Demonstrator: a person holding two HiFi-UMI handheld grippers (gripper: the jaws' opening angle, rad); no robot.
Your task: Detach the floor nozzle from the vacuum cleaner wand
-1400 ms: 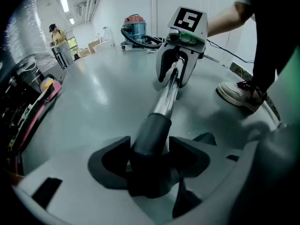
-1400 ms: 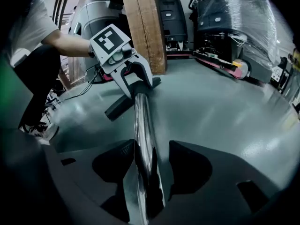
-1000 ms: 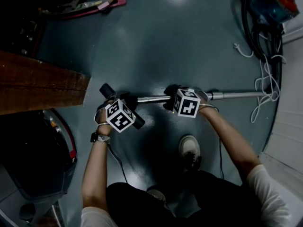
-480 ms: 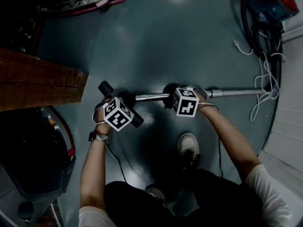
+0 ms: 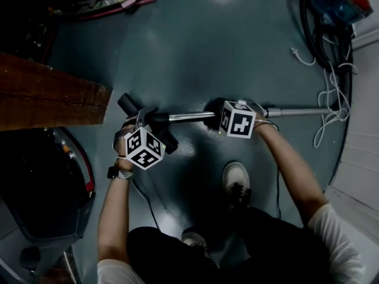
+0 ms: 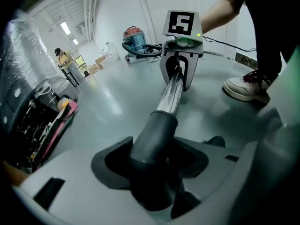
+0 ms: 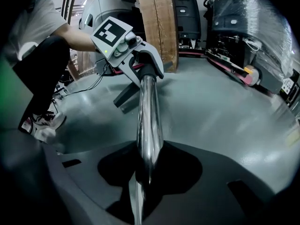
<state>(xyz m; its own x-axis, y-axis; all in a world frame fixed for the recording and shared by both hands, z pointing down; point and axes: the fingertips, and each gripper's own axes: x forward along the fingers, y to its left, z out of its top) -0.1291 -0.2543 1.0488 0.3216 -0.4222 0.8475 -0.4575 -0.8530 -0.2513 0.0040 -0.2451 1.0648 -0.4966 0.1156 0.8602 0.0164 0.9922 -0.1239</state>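
1. At wand's left end, floor nozzle is seen attached in head view.
2. Left gripper view: left gripper is clamped on floor nozzle's neck; a straight axial pull is advised.
3. Right gripper view: right gripper, jaws just closed, is clamped on wand; it is to be held steady.

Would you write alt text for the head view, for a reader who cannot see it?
From above, a person holds a chrome vacuum wand across a grey floor: the left gripper clamps the black floor nozzle at its end, the right gripper, jaws just closed, grips its middle. A canister vacuum sits top right.
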